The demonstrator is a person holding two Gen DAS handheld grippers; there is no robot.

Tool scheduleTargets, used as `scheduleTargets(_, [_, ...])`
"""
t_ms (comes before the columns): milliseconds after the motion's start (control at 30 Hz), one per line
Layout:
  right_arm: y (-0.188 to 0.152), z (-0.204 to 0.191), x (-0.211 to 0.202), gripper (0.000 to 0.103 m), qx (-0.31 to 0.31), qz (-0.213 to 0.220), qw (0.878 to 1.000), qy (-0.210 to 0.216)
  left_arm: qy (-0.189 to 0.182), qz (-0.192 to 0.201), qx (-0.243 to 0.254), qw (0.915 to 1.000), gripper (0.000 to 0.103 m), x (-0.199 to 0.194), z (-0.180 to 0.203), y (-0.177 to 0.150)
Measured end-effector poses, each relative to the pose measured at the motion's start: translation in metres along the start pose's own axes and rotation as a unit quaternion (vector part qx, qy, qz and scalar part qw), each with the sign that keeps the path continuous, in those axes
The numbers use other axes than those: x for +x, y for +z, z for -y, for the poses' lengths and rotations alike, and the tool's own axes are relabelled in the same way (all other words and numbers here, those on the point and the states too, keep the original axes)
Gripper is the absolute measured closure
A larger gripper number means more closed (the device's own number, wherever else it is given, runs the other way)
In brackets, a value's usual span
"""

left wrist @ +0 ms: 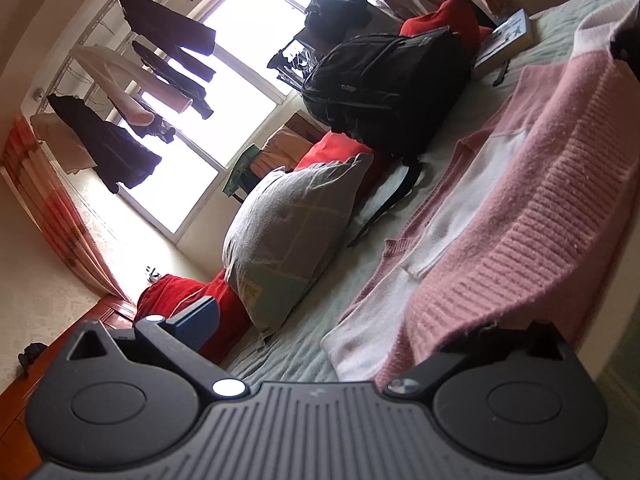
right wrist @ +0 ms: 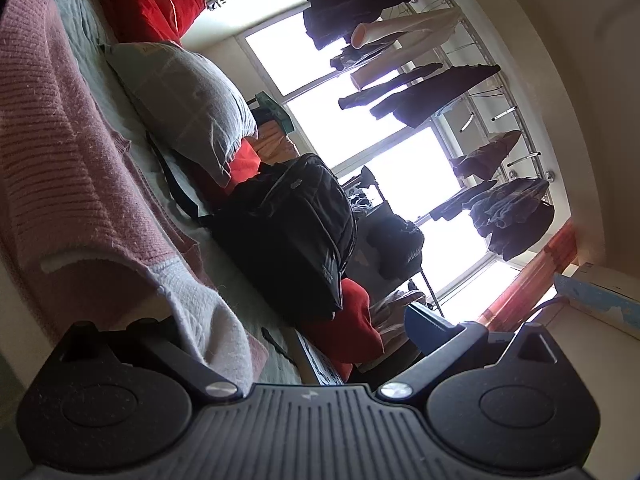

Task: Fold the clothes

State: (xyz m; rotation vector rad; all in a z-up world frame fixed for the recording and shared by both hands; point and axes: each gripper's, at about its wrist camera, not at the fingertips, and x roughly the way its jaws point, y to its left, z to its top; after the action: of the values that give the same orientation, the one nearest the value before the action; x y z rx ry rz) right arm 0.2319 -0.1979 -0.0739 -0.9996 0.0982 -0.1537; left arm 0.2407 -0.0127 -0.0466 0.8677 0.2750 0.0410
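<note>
A pink and white sweater is spread on the bed, filling the field from 12 to 5 o'clock in the left wrist view and from 8 to 11 o'clock in the right wrist view. On the left gripper one finger stands bare at 7 o'clock, while the other is buried under the ribbed hem; the jaws are spread wide with cloth draped over one side only, so nothing is pinched. The right gripper is likewise spread, its bare finger at 5 o'clock and the other under the white edge.

The step in hand appears to be taking hold of the near edge for a fold. Next, both grippers would need to be clenched on the cloth, then raised together and carried toward the pillow and backpack side.
</note>
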Motion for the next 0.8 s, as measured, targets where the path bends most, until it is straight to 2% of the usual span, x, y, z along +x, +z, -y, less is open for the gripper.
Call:
scheduleTargets(367, [0.003, -0.012, 0.046, 0.0, -0.005, -0.003, 1.0, 0.0, 0.004, 0.0, 0.009, 1.0, 0.0, 0.051, 0.005, 0.006])
scheduleTargets(667, [0.014, -0.016, 0.088, 0.0, -0.016, 0.011, 1.0, -0.006, 0.008, -0.004, 0.008, 0.9999, 0.0, 0.094, 0.0, 0.012])
scheduleTargets(800, [0.02, -0.018, 0.11, 0.0, -0.011, 0.005, 1.0, 0.006, 0.002, -0.01, 0.007, 0.9999, 0.0, 0.117, 0.002, 0.014])
